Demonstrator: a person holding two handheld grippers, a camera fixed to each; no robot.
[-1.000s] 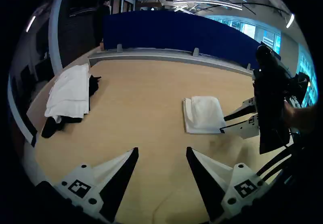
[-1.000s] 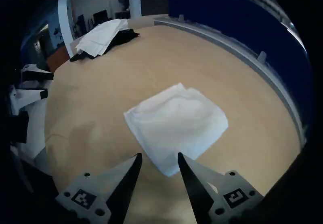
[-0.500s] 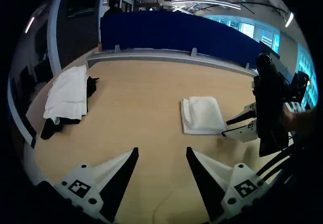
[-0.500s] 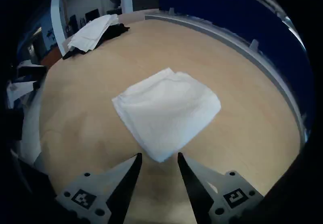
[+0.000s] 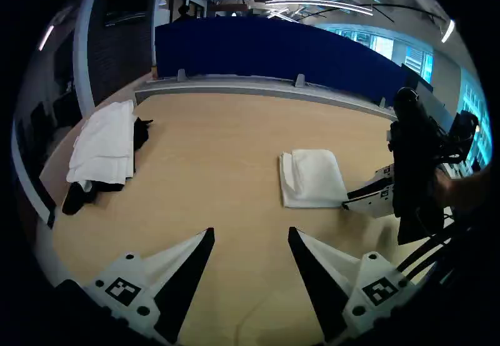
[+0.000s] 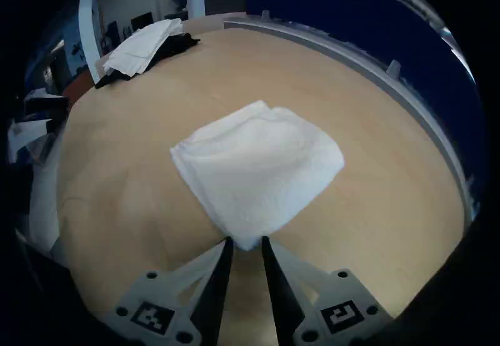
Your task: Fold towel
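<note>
Cloth pile (image 5: 103, 143): white cloths are laid over a dark cloth at the far left edge of the table (image 5: 212, 127); most of the dark cloth is covered.
Left gripper (image 5: 250, 233): it is held spread wide above bare table, and nothing is held between its fingers.
Towel (image 6: 259, 168): it is laid folded in a rough square on the table, right of centre in the left gripper view and well apart from the cloth pile.
Right gripper (image 6: 245, 243): it is narrowed to a slim gap, with the towel's near corner set between the fingertips; whether the corner is pressed from both sides cannot be told.
Hand (image 5: 465, 187): it is seen at the far right behind the right gripper's dark body and is partly cut off.
Hard to make out: the number of layers in the towel cannot be counted.
</note>
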